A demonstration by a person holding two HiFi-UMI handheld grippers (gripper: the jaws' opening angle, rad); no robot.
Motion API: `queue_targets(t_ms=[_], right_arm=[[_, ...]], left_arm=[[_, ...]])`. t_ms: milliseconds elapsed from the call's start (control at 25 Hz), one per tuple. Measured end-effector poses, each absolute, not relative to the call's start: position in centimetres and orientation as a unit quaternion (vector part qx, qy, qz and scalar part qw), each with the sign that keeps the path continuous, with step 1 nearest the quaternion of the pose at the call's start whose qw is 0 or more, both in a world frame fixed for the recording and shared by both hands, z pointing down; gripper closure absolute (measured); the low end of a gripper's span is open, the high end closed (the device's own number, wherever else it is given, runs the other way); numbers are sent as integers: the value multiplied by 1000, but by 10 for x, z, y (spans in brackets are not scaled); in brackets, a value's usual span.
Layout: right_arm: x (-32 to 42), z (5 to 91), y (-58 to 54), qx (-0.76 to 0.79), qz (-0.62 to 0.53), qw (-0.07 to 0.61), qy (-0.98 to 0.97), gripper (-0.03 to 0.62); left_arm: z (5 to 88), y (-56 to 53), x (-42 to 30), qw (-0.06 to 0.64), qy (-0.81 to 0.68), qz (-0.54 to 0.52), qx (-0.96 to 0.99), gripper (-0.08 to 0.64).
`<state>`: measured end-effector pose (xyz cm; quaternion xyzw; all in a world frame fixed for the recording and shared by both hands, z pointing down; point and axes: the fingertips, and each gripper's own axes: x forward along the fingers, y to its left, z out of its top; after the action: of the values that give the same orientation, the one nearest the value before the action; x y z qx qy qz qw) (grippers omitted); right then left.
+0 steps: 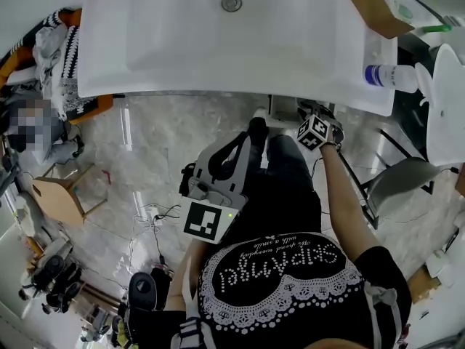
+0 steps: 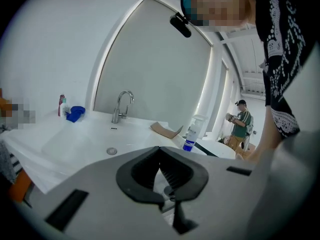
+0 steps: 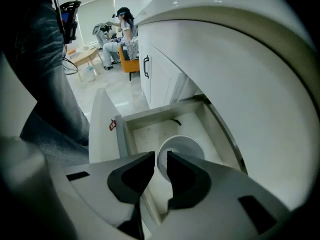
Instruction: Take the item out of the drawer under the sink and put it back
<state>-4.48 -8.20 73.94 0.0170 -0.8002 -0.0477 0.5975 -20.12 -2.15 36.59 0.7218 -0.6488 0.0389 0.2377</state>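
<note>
Washroom, pale marble floor: white rectangular ceramic sink (image 1: 182, 64), open white drawer (image 3: 150, 115) beneath.
Right gripper (image 3: 161, 156) points down over the drawer, jaws a narrow gap apart, holding nothing; the white round dish-like item (image 3: 186, 146) lies on the drawer floor beyond, untouched. Left gripper (image 2: 159, 149) has its jaws closed and empty. Likely risk: a gap that narrow could knock the rim and shove the item against the drawer wall.

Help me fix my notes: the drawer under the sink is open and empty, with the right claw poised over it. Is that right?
Not empty. The right gripper view shows a white round container lying in the open drawer under the sink, with the right claw poised over it.
</note>
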Motion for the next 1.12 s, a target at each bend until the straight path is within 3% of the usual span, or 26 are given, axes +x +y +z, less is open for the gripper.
queue_targets(t_ms=[400,520,1120], right_arm=[[-43,765,-90,6,-28,621,-784,525],[-46,765,-92,6,-40,625,-779,563],[-43,730,-81,37,-33,614,-788,568]], left_arm=[[378,-16,-208,252,-657,63,708,557],[378,-13,-214,253,-663,58,702,557],[364,-8,-218,242,-670,19,701,557]])
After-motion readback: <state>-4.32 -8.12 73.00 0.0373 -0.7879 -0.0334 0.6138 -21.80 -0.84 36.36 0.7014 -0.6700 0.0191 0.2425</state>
